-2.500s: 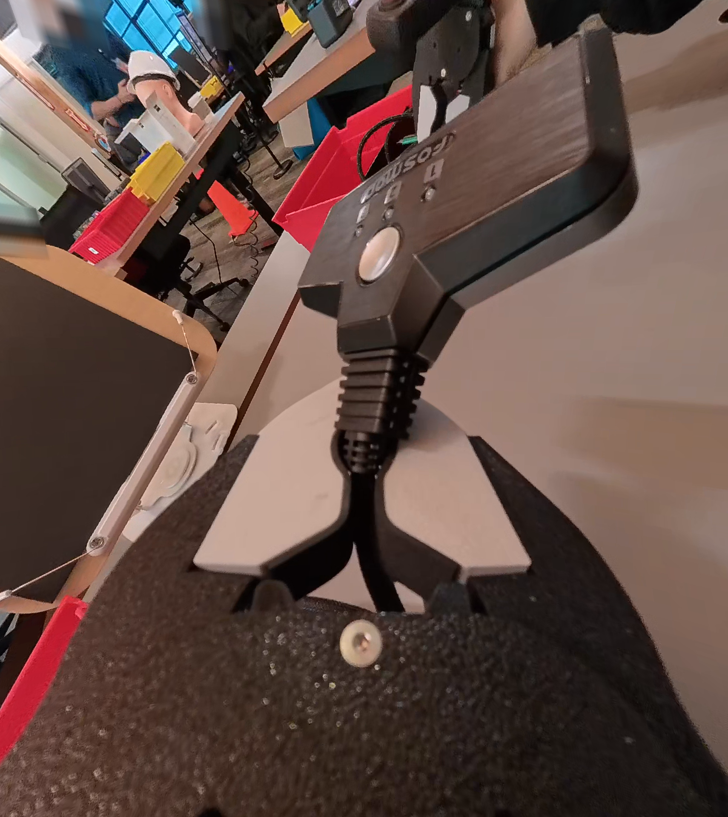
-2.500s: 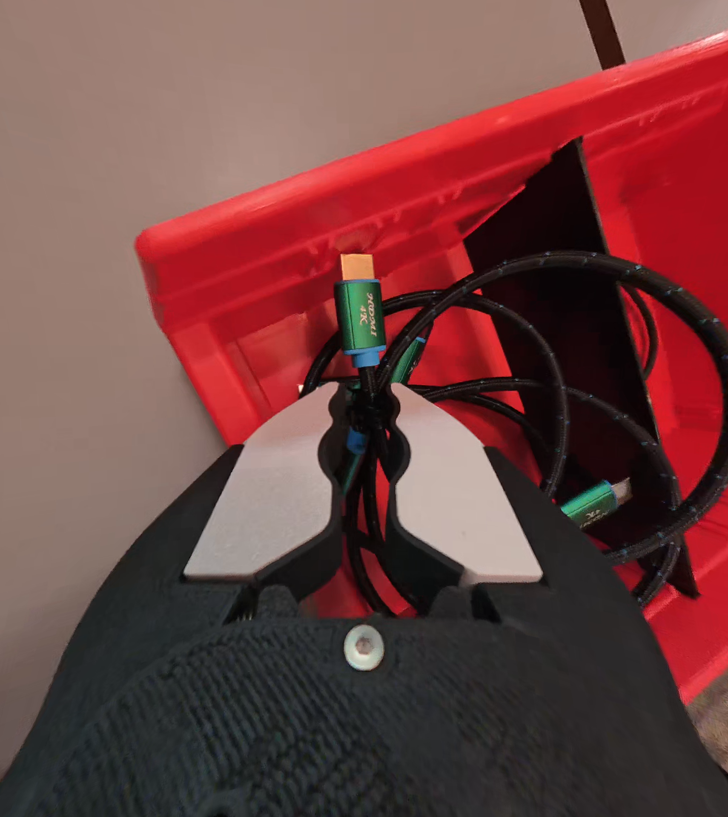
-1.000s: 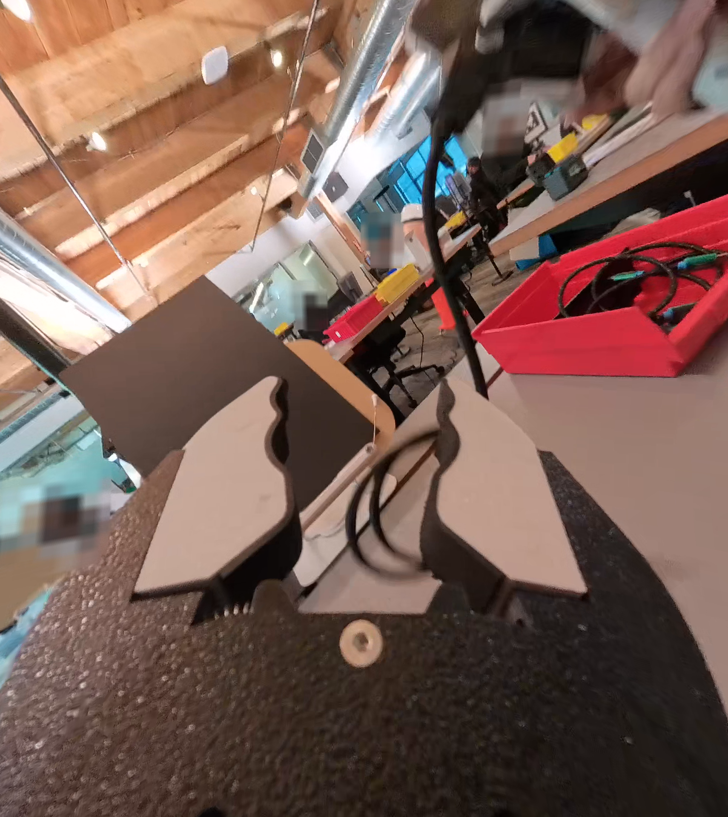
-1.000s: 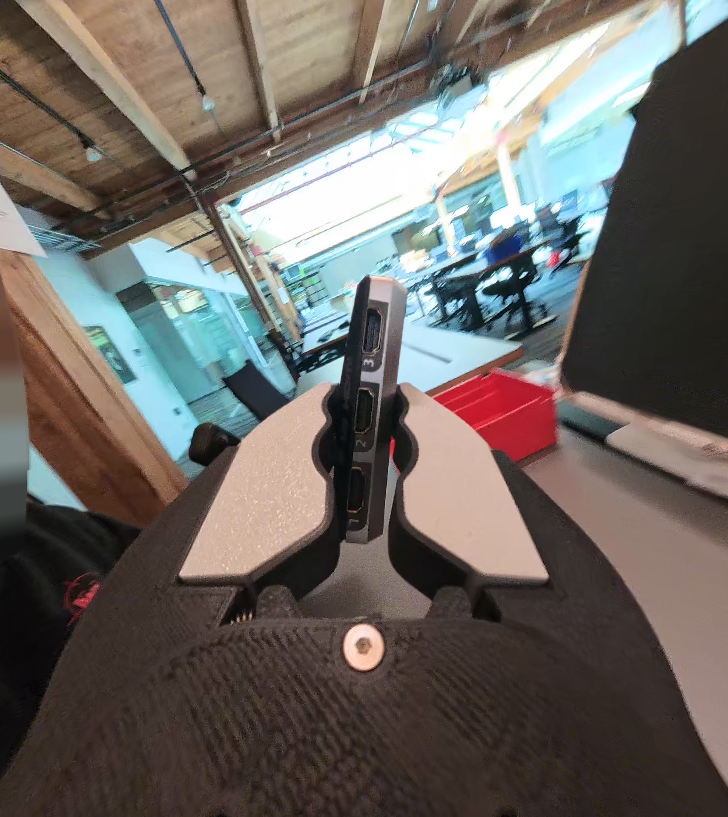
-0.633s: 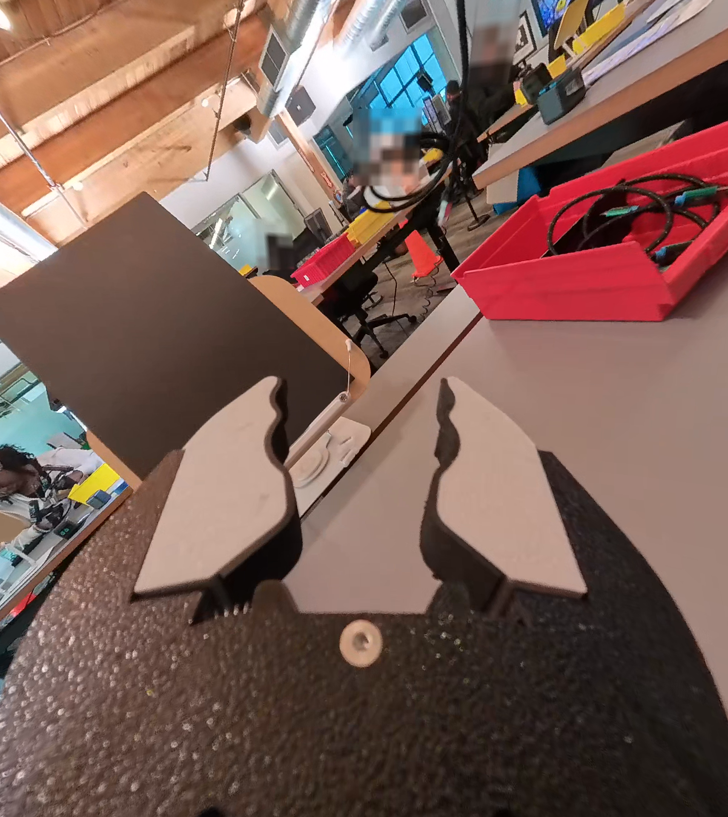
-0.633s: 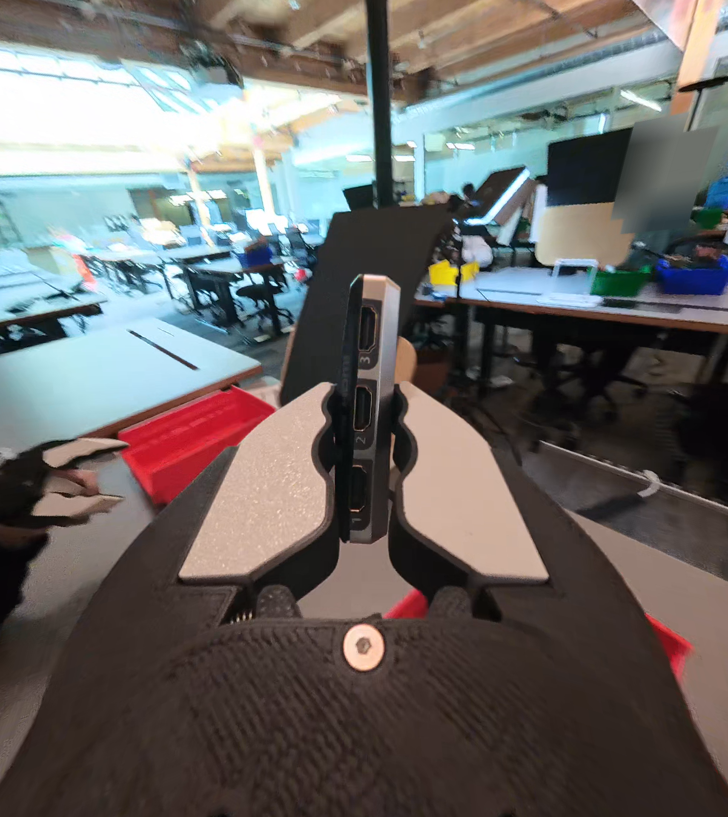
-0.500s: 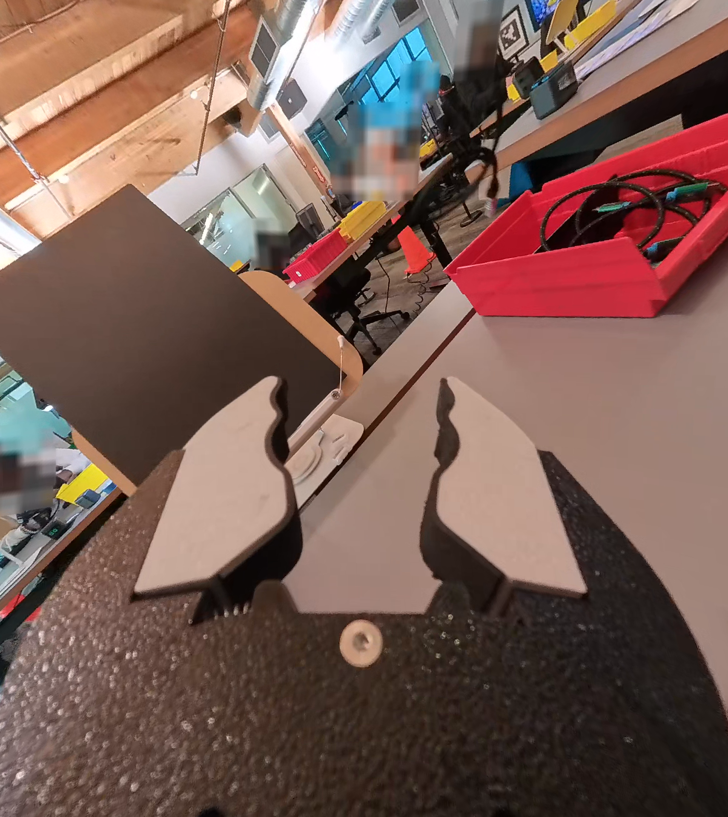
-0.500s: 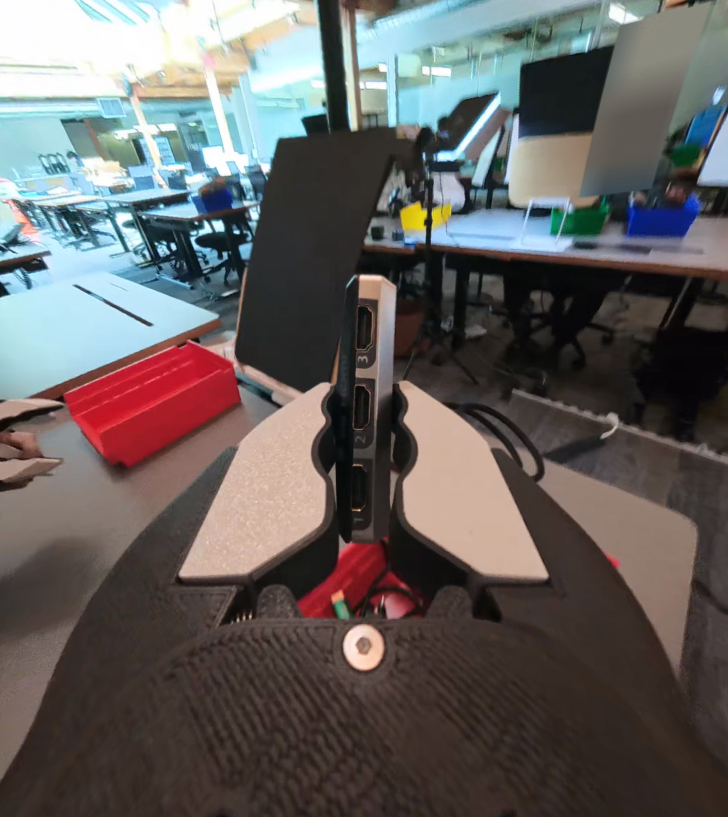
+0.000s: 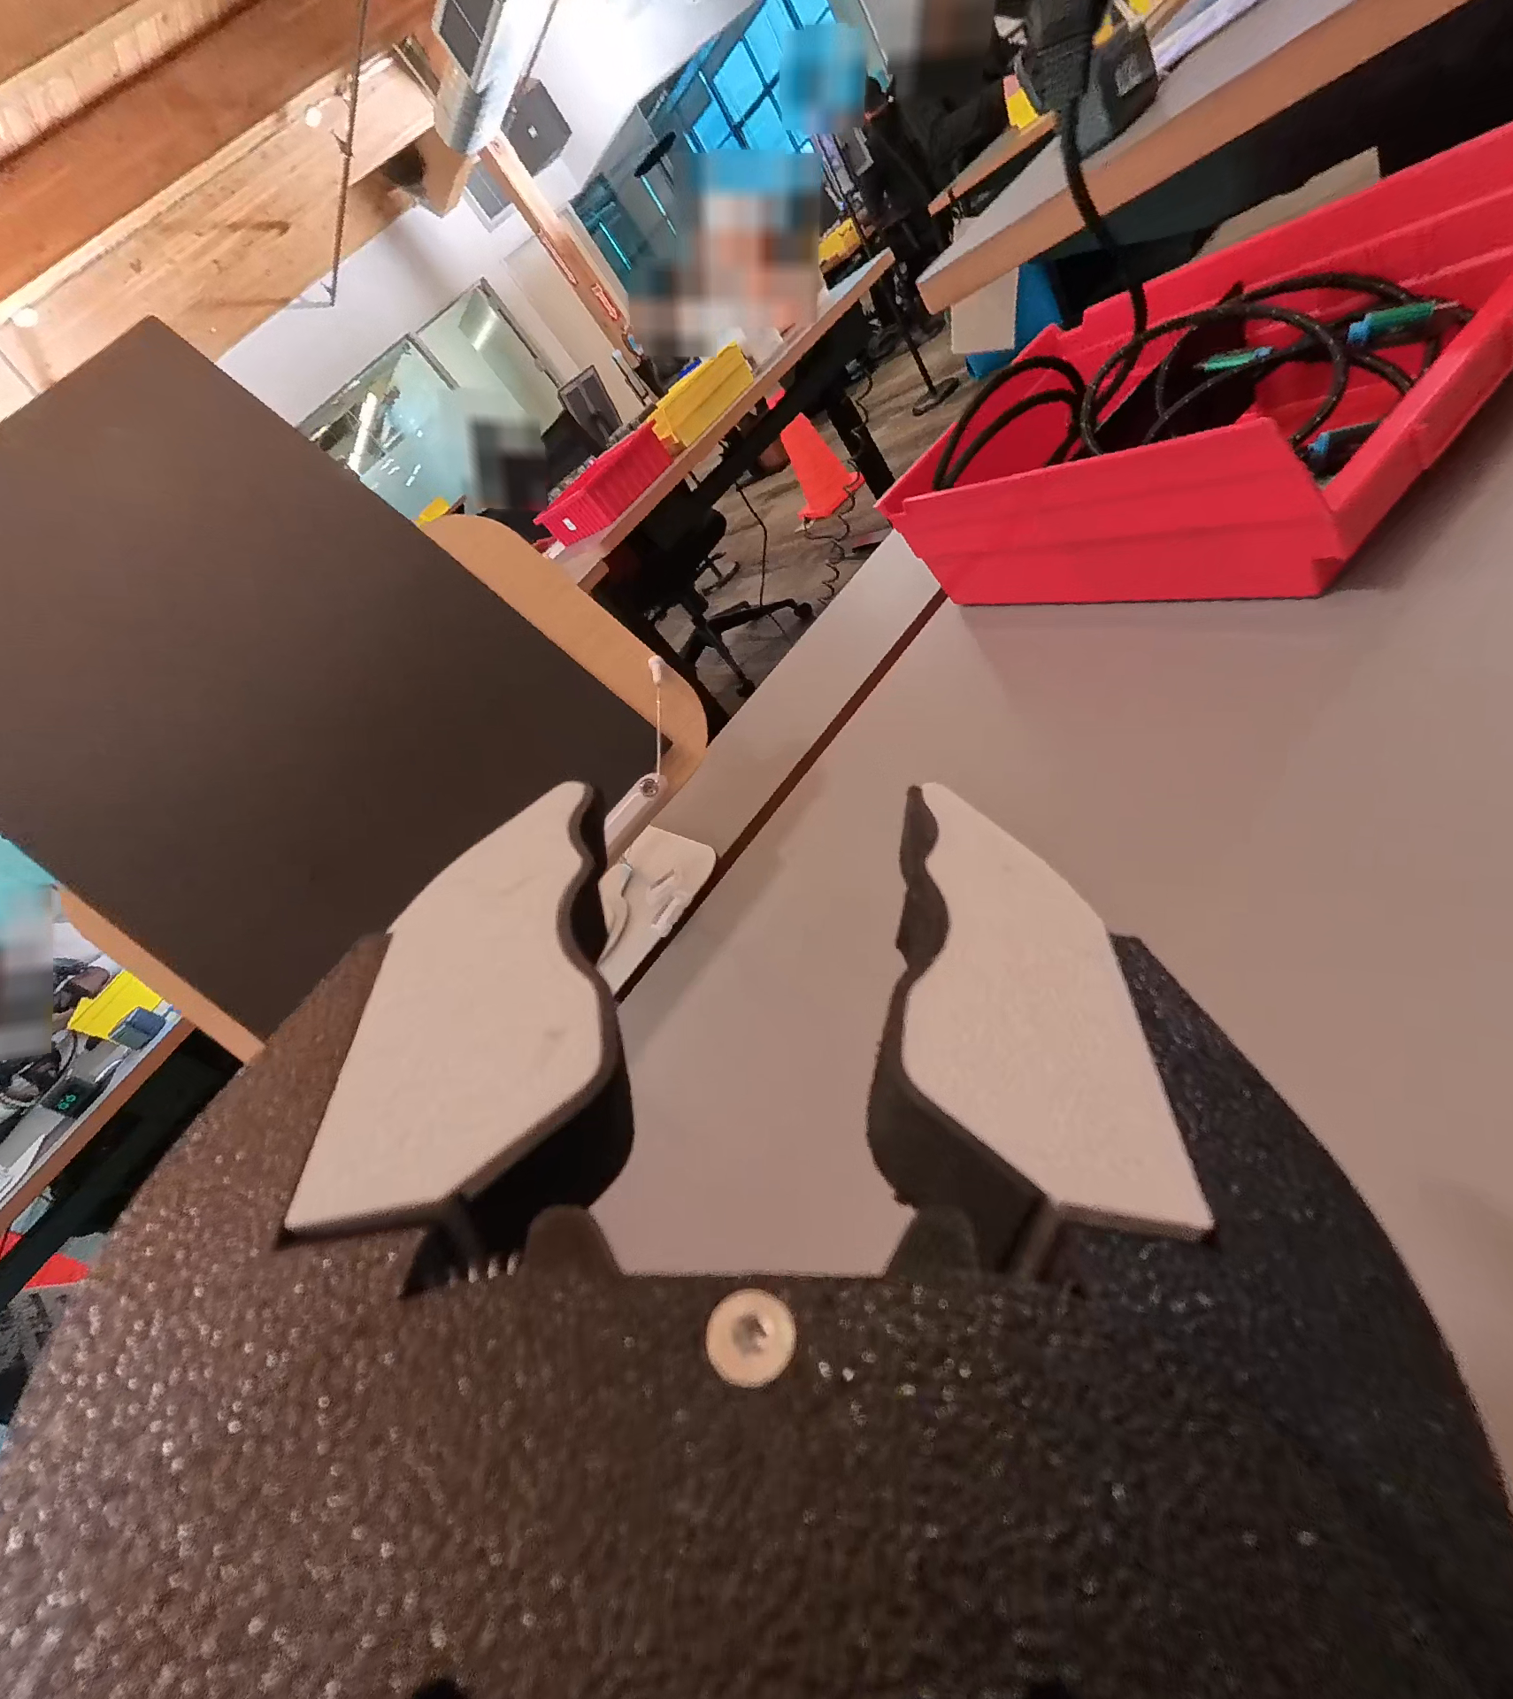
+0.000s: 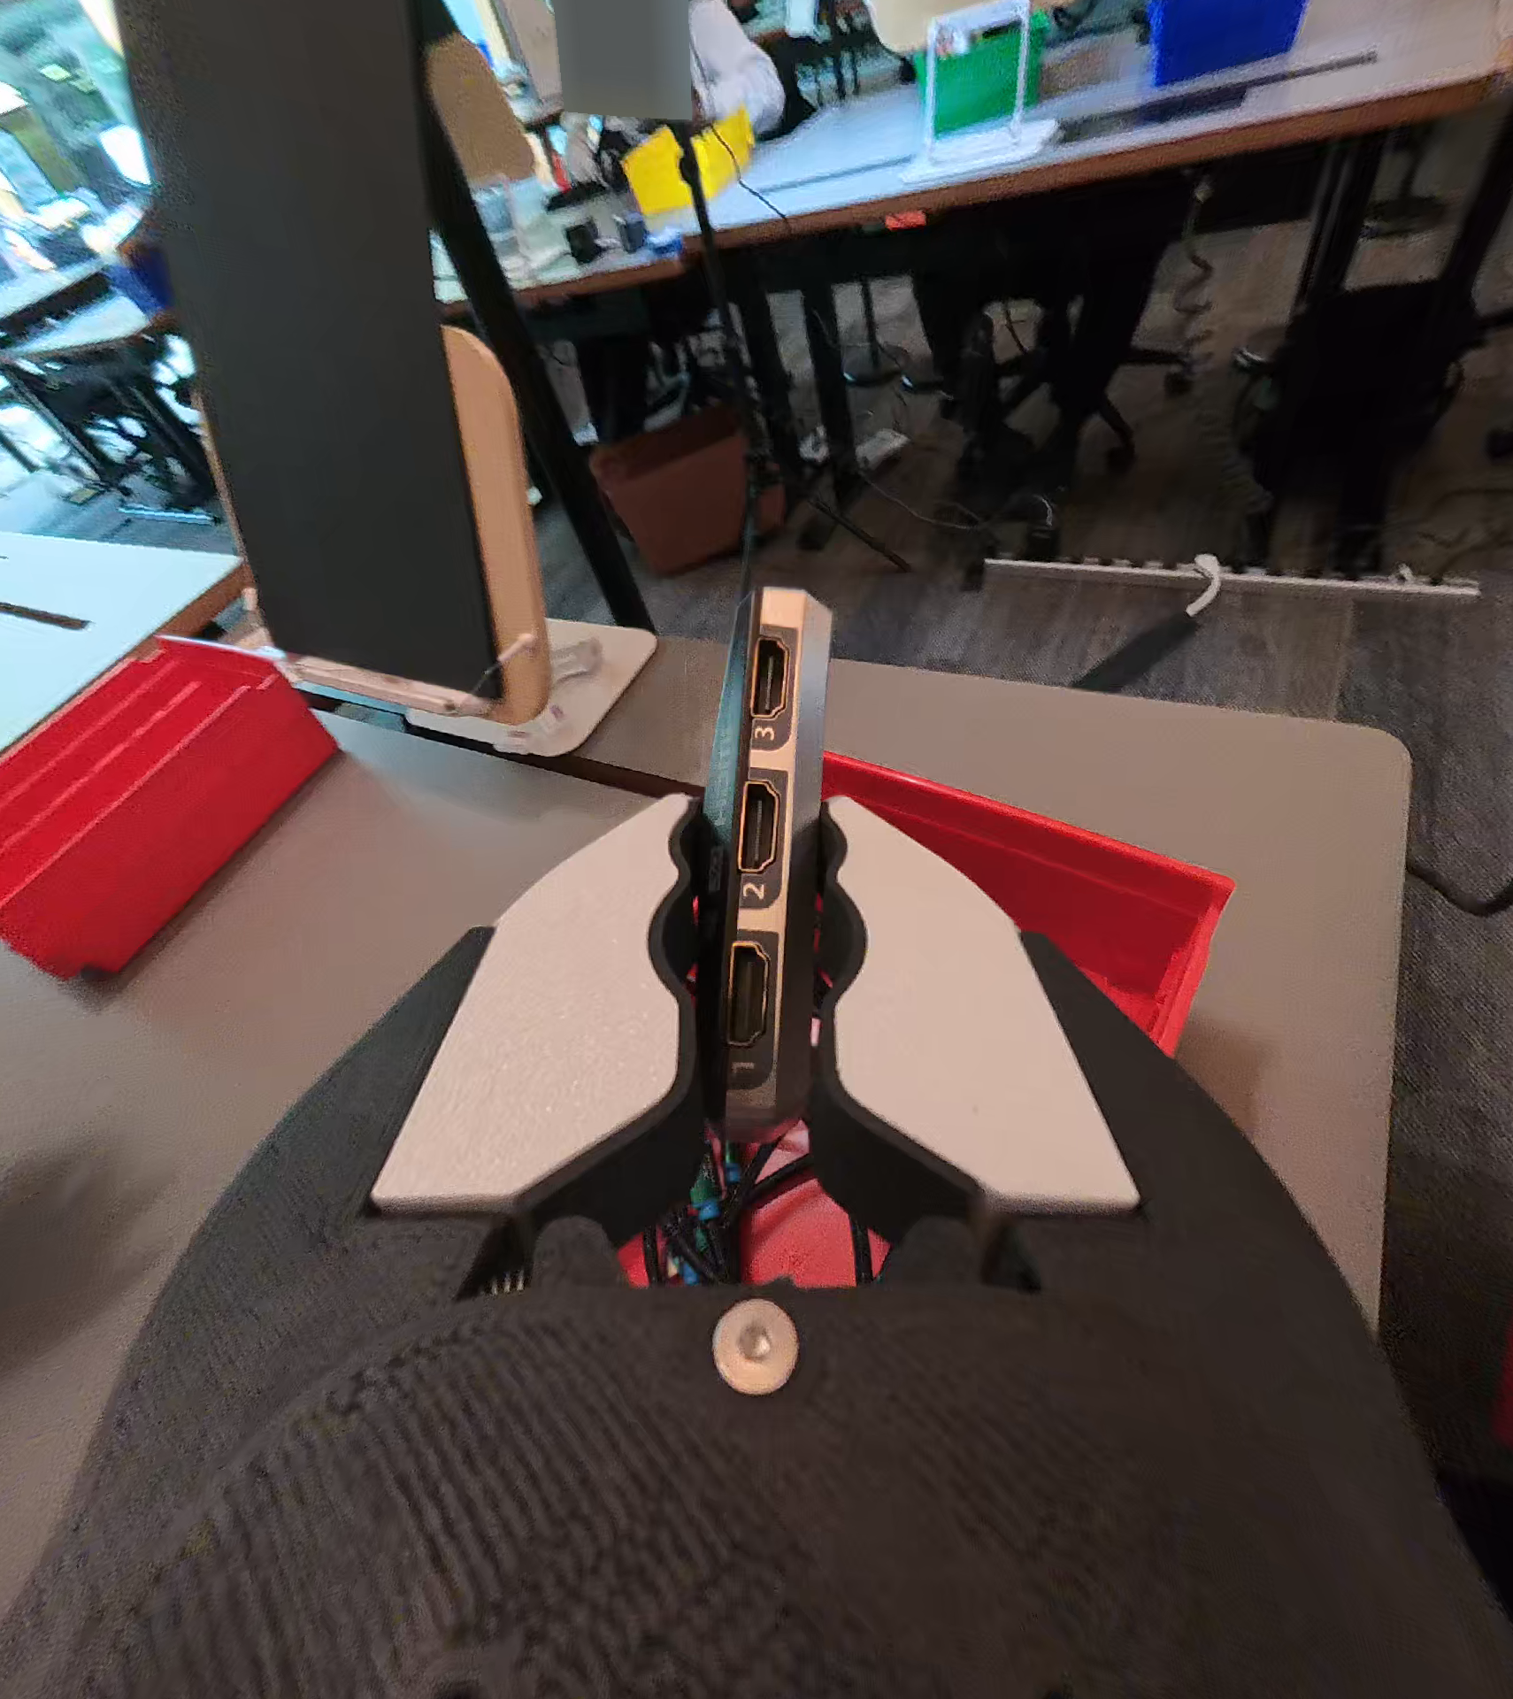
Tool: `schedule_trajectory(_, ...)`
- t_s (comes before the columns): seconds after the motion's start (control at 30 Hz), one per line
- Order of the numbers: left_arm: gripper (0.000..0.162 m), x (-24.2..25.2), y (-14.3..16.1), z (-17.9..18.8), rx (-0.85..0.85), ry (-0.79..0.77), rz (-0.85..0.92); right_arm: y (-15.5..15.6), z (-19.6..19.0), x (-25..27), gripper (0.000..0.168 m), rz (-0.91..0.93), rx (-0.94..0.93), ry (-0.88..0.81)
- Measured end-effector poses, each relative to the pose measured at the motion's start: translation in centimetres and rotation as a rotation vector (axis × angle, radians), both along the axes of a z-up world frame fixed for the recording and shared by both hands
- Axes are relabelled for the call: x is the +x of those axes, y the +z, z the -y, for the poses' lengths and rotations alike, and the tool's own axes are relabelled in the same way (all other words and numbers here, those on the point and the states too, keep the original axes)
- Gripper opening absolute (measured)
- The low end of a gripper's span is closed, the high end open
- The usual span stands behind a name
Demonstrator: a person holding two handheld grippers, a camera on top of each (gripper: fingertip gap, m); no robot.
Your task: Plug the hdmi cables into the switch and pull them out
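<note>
My right gripper (image 10: 757, 809) is shut on the grey HDMI switch (image 10: 767, 873). It holds the switch upright on its edge, with three empty ports facing the camera. Below it is a red bin (image 10: 1056, 883) with black cables (image 10: 716, 1223) in it. My left gripper (image 9: 748, 800) is open and empty, low over the grey table (image 9: 1194, 827). In the left wrist view a red bin (image 9: 1130, 542) of coiled black HDMI cables (image 9: 1194, 368) stands far right. One black cable (image 9: 1093, 202) hangs from above into it.
A black panel on a white stand (image 9: 229, 644) stands at the table's left edge and also shows in the right wrist view (image 10: 321, 322). A second red bin (image 10: 118, 791) sits at the left. Other desks, chairs and an orange cone (image 9: 817, 469) lie beyond.
My right gripper has swung from pointing up to pointing down over the red bin, still holding the switch. The cable that dangled between my left fingers is gone from them; the left gripper tilted down.
</note>
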State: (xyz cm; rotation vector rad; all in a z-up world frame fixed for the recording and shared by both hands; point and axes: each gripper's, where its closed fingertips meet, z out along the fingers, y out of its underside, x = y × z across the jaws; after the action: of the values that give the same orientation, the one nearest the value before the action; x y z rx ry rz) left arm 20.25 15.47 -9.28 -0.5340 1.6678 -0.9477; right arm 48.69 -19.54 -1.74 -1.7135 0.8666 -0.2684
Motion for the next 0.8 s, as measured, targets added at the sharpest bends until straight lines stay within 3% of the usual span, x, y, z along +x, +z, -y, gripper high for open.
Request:
schedule_trajectory(0.17,0.061,0.2,-1.1,0.7,0.041,-0.016,-0.039,-1.0,-4.4,2.6,0.023,-0.010,0.004,0.011)
schedule_trajectory(0.3,0.061,0.3,-1.7,0.9,0.060,-0.025,-0.061,-4.8,-7.0,5.0,0.023,0.018,-0.131,-0.030)
schedule_trajectory(0.43,0.060,0.4,-2.3,0.7,0.065,-0.028,-0.076,-9.7,-8.4,6.6,0.023,0.054,-0.390,-0.024)
schedule_trajectory(0.57,0.059,0.7,-3.0,0.4,0.063,-0.030,-0.099,-15.2,-8.7,6.9,0.024,0.073,-0.755,0.113)
schedule_trajectory(0.7,0.059,1.2,-4.0,0.2,0.057,-0.030,-0.128,-16.3,-10.8,6.9,0.036,0.081,-0.714,0.195)
schedule_trajectory(0.8,0.059,1.4,-4.7,0.2,0.064,-0.031,-0.149,-13.9,-11.9,7.1,0.050,0.121,-0.580,0.198)
